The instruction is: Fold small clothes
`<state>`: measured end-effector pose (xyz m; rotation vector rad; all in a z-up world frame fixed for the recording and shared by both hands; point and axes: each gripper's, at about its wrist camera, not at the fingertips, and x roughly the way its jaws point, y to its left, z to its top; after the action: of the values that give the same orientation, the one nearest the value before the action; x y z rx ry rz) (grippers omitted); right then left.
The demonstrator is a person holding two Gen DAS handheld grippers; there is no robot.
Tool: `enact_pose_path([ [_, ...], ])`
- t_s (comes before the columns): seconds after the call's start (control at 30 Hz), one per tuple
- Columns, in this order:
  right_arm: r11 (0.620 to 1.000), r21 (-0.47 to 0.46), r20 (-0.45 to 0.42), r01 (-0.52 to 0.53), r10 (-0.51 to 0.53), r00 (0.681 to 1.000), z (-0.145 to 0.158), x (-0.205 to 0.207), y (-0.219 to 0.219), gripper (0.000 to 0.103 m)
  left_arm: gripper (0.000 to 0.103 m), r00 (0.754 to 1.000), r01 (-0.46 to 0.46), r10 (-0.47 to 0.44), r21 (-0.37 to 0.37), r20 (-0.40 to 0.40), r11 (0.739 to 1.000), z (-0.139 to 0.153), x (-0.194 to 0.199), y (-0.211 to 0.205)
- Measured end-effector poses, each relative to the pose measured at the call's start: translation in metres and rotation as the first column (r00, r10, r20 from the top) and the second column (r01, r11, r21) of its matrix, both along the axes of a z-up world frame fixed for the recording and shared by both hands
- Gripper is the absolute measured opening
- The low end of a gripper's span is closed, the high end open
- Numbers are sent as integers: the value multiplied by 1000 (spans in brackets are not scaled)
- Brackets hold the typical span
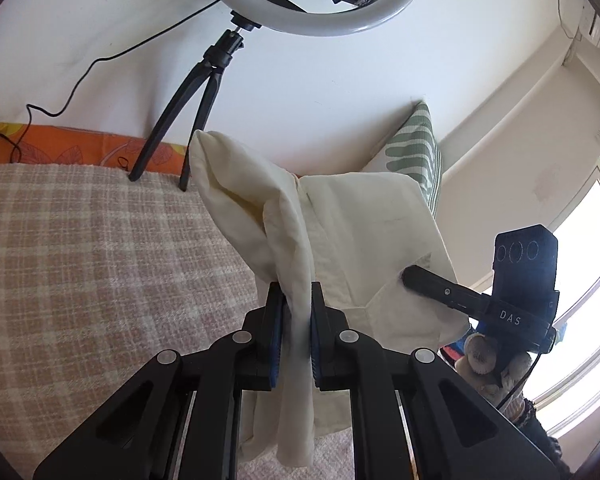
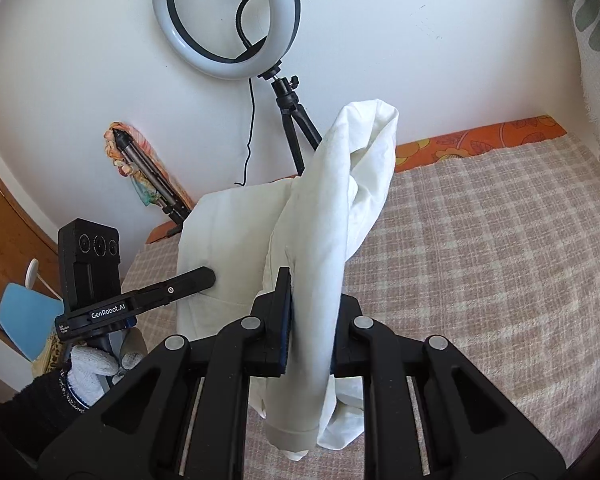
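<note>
Your cream garment [image 1: 364, 248] hangs lengthwise between your two tongs, above the checked blanket [image 1: 100, 248], its bunched ends poking up past the jaws and its loose ends drooping below. Your left tongs [image 1: 298, 312] and right tongs [image 2: 312, 312] each pinch a fold. Their bodies read "GenRobot.AI" and "DAS".

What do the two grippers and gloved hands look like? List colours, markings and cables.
Both grippers, left gripper and right gripper, are black with blue pads and silver rivets. The housings read "DAS" and "GenRobot.AI". White knit gloves, dark sleeves and a thin black cable show.
</note>
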<state>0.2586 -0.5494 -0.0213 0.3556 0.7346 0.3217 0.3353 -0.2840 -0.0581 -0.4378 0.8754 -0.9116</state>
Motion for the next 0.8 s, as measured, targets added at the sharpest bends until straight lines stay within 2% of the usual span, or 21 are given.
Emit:
enact_pose_path([
  [0.23, 995, -86, -2, 50, -51, 999, -3, 40, -38, 15, 10, 1000, 17, -17, 44, 12, 999, -13, 29, -60],
  [0.4, 992, -95, -8, 87, -88, 996, -15, 66, -64, 15, 10, 1000, 12, -13, 76, 20, 997, -24, 42, -90],
  [0.57, 984, -134, -23, 114, -118, 993, -30, 84, -77, 14, 10, 999, 2, -6, 116, 35, 993, -31, 52, -106],
  [0.8, 957, -233, -65, 173, -193, 979, -52, 103, -91, 14, 10, 995, -32, 12, 215, 96, 976, -35, 55, -120],
])
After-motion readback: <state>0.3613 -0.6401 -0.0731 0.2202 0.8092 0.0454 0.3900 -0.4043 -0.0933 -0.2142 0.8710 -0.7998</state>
